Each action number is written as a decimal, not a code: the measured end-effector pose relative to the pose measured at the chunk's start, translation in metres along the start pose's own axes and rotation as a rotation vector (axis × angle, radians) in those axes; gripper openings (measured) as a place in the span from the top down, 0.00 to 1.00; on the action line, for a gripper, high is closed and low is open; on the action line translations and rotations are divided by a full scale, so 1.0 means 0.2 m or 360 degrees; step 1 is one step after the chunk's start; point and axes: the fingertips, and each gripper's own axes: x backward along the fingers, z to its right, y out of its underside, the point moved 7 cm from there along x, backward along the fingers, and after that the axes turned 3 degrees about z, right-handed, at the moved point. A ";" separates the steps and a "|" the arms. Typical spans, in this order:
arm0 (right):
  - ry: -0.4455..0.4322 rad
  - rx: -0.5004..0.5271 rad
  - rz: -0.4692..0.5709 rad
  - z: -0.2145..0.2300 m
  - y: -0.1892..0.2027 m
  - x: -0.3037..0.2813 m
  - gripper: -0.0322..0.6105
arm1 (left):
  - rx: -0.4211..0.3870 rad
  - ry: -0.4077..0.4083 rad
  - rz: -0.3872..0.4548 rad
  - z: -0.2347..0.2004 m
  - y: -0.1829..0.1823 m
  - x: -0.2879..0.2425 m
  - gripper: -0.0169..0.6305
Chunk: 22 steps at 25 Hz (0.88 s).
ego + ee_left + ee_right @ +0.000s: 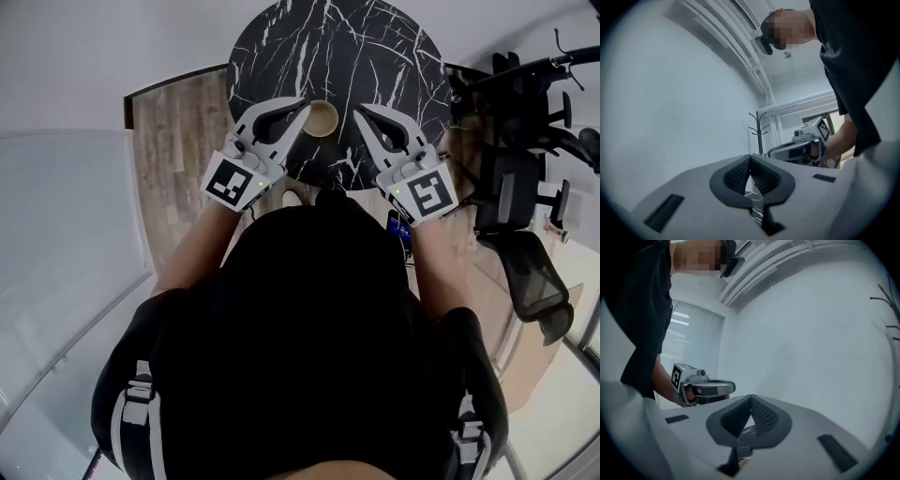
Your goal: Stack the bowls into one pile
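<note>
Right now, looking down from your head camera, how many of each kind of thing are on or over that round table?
Bowls: 1 showing; any stacked under it can't be told
Grippers: 2, left and right
Total: 3

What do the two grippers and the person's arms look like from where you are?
The left gripper and the right gripper are both light grey, each with two curved, tapering fingers. Each carries a white cube with black square markers. The inner pads are dark grey and ribbed. The person wears a black top, and the forearms are bare.
</note>
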 end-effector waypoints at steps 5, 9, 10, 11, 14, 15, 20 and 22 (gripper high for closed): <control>0.0023 -0.0018 0.0016 0.03 0.00 0.03 0.95 | -0.0027 0.0034 -0.0010 0.03 -0.01 -0.04 0.97; 0.0042 -0.0049 0.0034 0.05 0.00 0.04 0.95 | -0.0019 0.0042 -0.0034 0.04 0.00 -0.07 0.97; 0.0047 -0.0058 0.0038 0.05 0.00 0.04 0.95 | -0.0018 0.0042 -0.0037 0.04 0.00 -0.07 0.97; 0.0049 -0.0067 0.0042 0.05 0.00 0.05 0.95 | -0.0019 0.0042 -0.0039 0.04 0.01 -0.07 0.97; 0.0047 -0.0077 0.0058 0.05 0.00 0.05 0.95 | -0.0019 0.0042 -0.0049 0.04 0.01 -0.08 0.97; 0.0045 -0.0077 0.0059 0.05 0.00 0.05 0.95 | -0.0018 0.0042 -0.0049 0.04 0.02 -0.08 0.97; 0.0042 -0.0080 0.0045 0.04 0.02 0.06 0.95 | -0.0018 0.0038 -0.0062 0.05 0.03 -0.09 0.97; 0.0038 -0.0081 0.0039 0.04 0.03 0.06 0.95 | -0.0017 0.0039 -0.0069 0.05 0.04 -0.09 0.97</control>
